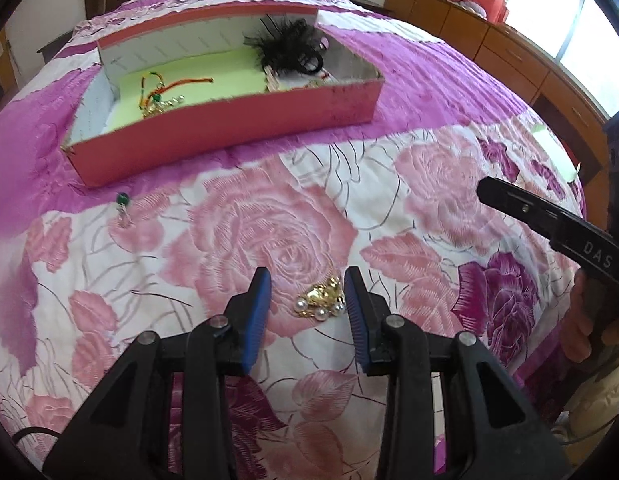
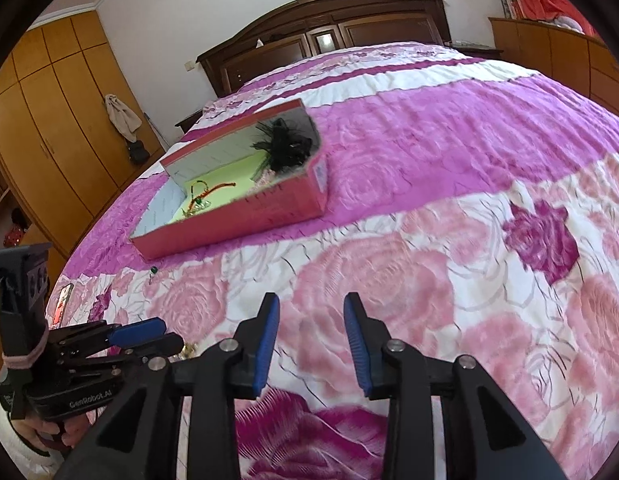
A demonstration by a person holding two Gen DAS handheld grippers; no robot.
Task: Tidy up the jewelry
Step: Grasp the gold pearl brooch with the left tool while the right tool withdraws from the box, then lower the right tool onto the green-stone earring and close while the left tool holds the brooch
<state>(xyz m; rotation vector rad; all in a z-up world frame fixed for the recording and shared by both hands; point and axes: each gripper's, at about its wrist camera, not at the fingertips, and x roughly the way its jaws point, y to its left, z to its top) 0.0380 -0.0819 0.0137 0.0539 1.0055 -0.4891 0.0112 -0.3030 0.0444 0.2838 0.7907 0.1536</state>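
A gold and pearl jewelry piece (image 1: 322,299) lies on the floral bedspread between the open jaws of my left gripper (image 1: 307,280), which is low over it, jaws apart on either side. A small green-bead earring (image 1: 123,205) lies further left, near the red box (image 1: 229,136); it also shows in the right wrist view (image 2: 152,271). The open red box (image 2: 245,216) holds orange-green cord jewelry (image 1: 165,88) on a green liner and a black feather piece (image 1: 287,46). My right gripper (image 2: 311,300) is open and empty above the bedspread. The left gripper shows in the right wrist view (image 2: 149,334).
The bedspread (image 1: 429,92) covers the whole bed. A dark wooden headboard (image 2: 329,28) stands at the far end. Wooden wardrobes (image 2: 49,120) stand left, a low wooden dresser (image 1: 509,52) right. A phone (image 2: 63,300) lies at the bed's left edge.
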